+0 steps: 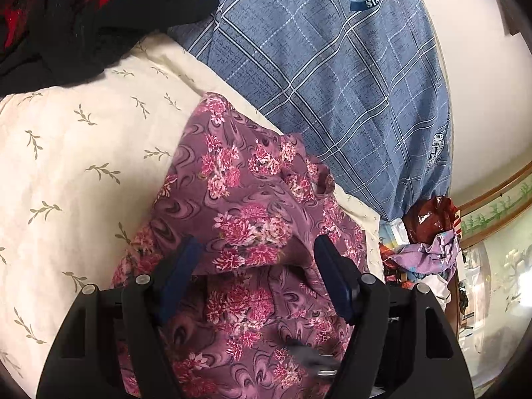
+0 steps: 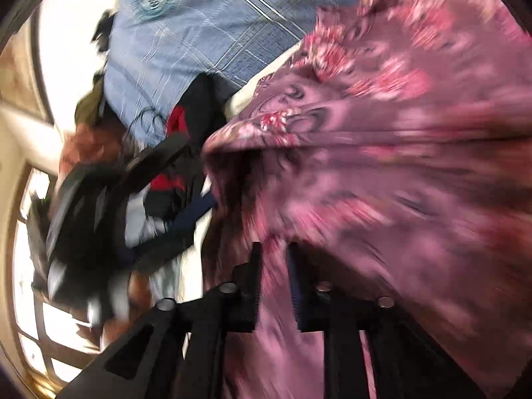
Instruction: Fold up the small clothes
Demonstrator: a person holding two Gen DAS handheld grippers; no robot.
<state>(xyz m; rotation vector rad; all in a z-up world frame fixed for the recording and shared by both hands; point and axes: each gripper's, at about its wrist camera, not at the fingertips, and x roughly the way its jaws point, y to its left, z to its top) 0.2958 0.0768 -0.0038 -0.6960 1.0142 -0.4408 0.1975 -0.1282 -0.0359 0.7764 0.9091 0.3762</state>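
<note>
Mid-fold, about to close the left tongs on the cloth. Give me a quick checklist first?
1. Left tongs open: ok, jaws wide, nothing pinched.
2. Floral garment lying between the left tongs' jaws: ok.
3. Right tongs gripping the garment: cannot tell; cloth sits between narrow jaws, view blurred.
4. Garment lying flat: not ok, bunched and creased.
5. Black and red clothes apart from the garment: ok.

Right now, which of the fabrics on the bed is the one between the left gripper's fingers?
The mauve floral garment, spread between the open left gripper. The black-and-red clothes lie farther away, and the blue plaid cover is beyond.
</note>
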